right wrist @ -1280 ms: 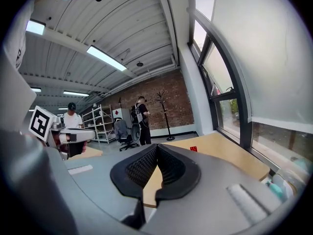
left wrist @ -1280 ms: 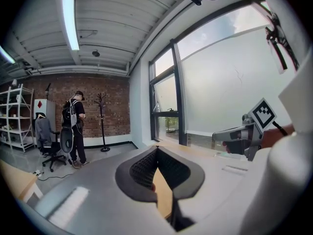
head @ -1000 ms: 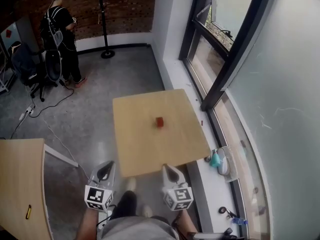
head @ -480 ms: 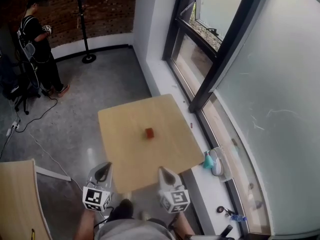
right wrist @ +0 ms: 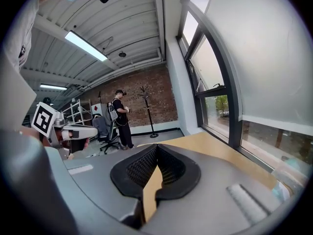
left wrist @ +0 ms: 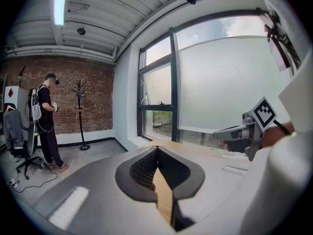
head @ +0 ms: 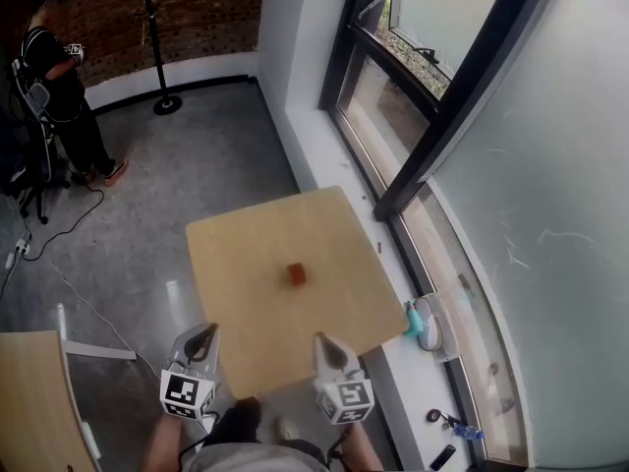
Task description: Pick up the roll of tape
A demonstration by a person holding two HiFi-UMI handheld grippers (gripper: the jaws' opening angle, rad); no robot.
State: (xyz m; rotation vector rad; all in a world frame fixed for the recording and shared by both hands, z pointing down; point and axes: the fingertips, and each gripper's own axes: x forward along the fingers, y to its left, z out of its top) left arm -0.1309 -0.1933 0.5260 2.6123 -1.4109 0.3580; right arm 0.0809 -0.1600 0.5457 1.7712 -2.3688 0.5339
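Note:
The roll of tape (head: pixel 296 274) is a small red-brown thing lying near the middle of the light wooden table (head: pixel 236 254) in the head view. My left gripper (head: pixel 202 339) hangs at the table's near left edge, well short of the tape. Its jaws are shut and hold nothing. My right gripper (head: pixel 327 348) sits over the near edge, to the right, also shut and empty. In the left gripper view the left gripper (left wrist: pixel 157 149) shows its pads meeting, with the right gripper (left wrist: pixel 244 131) beside it. The right gripper (right wrist: pixel 156 147) likewise has its pads together. I cannot make out the tape in either gripper view.
A person (head: pixel 54 77) stands at the back left beside a coat stand (head: pixel 155 37) and a chair (head: pixel 20 165). A window ledge (head: pixel 393 382) runs along the right with a teal object (head: pixel 421 318) on it. Another wooden table (head: pixel 29 401) is at the lower left. Cables (head: pixel 59 264) lie on the floor.
Both grippers have come forward to the table's near edge, and the table sits nearer and lower in the head view. The tape has not moved on the table.

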